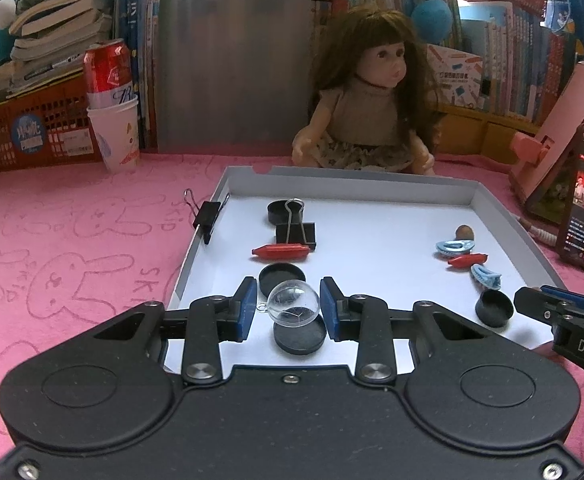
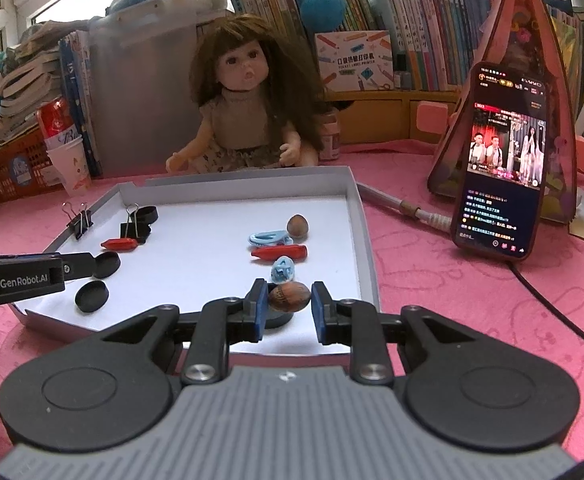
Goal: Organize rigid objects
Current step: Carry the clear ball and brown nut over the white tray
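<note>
A shallow white tray (image 1: 371,240) holds small objects. My left gripper (image 1: 288,308) has its jaws on either side of a clear plastic ball (image 1: 293,303) that rests on a black cap (image 1: 299,334); small gaps show at both pads. Black caps (image 1: 282,276), a red peg (image 1: 282,251) and a black binder clip (image 1: 295,232) lie beyond. My right gripper (image 2: 289,307) has its pads around a brown nut (image 2: 289,296), the left pad touching, a gap at the right. Beyond lie a blue clip (image 2: 283,270), a red peg (image 2: 280,252) and another nut (image 2: 297,226).
A doll (image 1: 365,100) sits behind the tray. A binder clip (image 1: 208,218) grips the tray's left wall. A paper cup with a red can (image 1: 112,120) stands back left. A phone (image 2: 499,168) leans on a pink stand at right, its cable across the pink cloth.
</note>
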The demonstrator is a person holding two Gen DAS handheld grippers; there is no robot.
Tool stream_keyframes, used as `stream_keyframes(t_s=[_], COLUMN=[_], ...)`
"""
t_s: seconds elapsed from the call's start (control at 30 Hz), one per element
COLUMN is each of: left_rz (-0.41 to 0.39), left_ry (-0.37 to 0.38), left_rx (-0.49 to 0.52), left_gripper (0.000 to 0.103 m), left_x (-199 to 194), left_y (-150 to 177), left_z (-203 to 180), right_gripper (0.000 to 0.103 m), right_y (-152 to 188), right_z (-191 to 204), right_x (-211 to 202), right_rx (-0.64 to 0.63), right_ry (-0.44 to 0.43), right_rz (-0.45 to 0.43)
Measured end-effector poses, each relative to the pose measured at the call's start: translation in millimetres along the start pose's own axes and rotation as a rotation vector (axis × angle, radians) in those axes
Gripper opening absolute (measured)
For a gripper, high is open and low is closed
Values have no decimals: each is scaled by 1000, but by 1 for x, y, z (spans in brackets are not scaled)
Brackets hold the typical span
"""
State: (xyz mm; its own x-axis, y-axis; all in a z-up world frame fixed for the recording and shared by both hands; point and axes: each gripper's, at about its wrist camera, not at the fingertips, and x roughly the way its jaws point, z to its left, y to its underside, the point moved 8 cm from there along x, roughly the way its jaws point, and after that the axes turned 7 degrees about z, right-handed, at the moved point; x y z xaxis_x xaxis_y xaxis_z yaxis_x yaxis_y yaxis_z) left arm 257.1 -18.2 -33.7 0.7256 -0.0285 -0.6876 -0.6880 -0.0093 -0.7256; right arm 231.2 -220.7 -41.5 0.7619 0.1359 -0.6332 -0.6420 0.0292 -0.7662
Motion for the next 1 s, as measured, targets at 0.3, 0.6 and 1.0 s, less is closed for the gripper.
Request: stream_keyframes(t_s=[0.3, 0.6, 1.0], left_rz=[18, 32, 42], left_ry=[0, 3, -1], left_rx=[4, 4, -1], left_gripper=[32, 32, 32], left_x=[8, 13, 22], left_y=[2, 3, 4], left_z=[0, 0, 1], right_gripper=[30, 31, 31], right_y=[1, 3, 3], right_z=[-2, -3, -1], right_x=[6, 10, 17], right_rx=[1, 8, -4], right_ry=[1, -3, -2], right_rz=[17, 29, 43])
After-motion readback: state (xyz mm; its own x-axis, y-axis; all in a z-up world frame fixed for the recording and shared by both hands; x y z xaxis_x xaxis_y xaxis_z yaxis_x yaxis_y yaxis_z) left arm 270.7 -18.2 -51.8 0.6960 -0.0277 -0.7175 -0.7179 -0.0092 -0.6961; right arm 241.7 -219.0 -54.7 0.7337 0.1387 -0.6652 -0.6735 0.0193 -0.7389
